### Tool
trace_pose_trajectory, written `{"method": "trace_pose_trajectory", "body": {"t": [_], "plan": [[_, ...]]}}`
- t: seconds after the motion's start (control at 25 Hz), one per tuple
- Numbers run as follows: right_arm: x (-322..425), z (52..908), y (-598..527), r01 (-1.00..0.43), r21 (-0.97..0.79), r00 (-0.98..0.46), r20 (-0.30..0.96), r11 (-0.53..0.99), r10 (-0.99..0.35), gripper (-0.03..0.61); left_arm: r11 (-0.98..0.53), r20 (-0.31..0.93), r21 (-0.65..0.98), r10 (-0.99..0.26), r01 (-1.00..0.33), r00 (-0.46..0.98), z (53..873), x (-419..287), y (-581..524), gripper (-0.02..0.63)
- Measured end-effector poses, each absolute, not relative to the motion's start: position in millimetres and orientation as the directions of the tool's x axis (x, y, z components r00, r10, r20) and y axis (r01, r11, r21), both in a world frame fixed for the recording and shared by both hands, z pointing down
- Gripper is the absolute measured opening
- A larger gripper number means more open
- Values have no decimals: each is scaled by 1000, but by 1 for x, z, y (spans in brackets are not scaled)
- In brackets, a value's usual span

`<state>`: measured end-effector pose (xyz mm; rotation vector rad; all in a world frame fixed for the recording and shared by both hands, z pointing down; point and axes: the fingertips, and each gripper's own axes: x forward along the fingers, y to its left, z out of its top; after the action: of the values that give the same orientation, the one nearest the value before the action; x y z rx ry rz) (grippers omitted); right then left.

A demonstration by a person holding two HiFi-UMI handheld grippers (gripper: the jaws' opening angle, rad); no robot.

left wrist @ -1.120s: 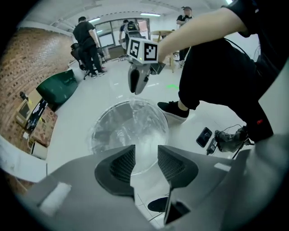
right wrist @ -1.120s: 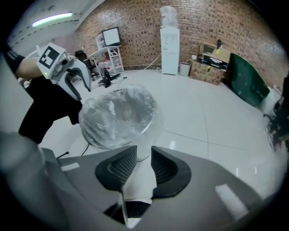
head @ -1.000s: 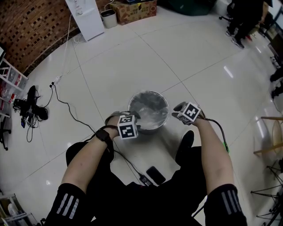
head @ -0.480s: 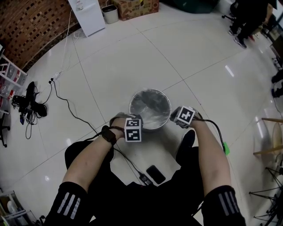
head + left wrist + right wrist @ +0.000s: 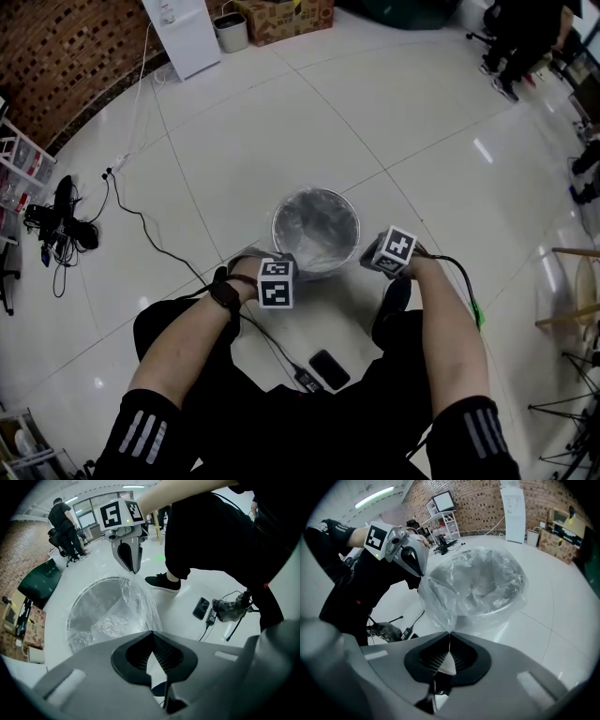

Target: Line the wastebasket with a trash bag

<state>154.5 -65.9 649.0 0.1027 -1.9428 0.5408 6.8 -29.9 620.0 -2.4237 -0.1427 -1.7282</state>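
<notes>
Left gripper: fingers just closed, clenched on a fold of the clear trash bag at the near-left rim. Keep your pinch firm and draw the film outward and down over the lip rather than upward. Wastebasket: round, upright on the tiled floor between your two grippers, the bag's body inside and its mouth loose along the near edge. Right gripper: fingers likewise just closed on the film at the near-right rim, plastic pulled to a point. Spread both sides evenly. Likely risks are the thin film tearing or the basket tipping toward you.
</notes>
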Motion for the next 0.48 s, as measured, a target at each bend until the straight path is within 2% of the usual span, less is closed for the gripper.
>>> {"method": "trace_pose_trajectory", "body": {"t": [0.24, 0.48], "plan": [[149, 671, -56, -350, -351, -447, 877, 869, 175, 11, -986, 955, -26, 25, 166, 295, 643, 0, -13, -6], [144, 693, -56, -345, -366, -434, 879, 865, 198, 11, -987, 948, -89, -42, 136, 314, 661, -6, -24, -6]]}}
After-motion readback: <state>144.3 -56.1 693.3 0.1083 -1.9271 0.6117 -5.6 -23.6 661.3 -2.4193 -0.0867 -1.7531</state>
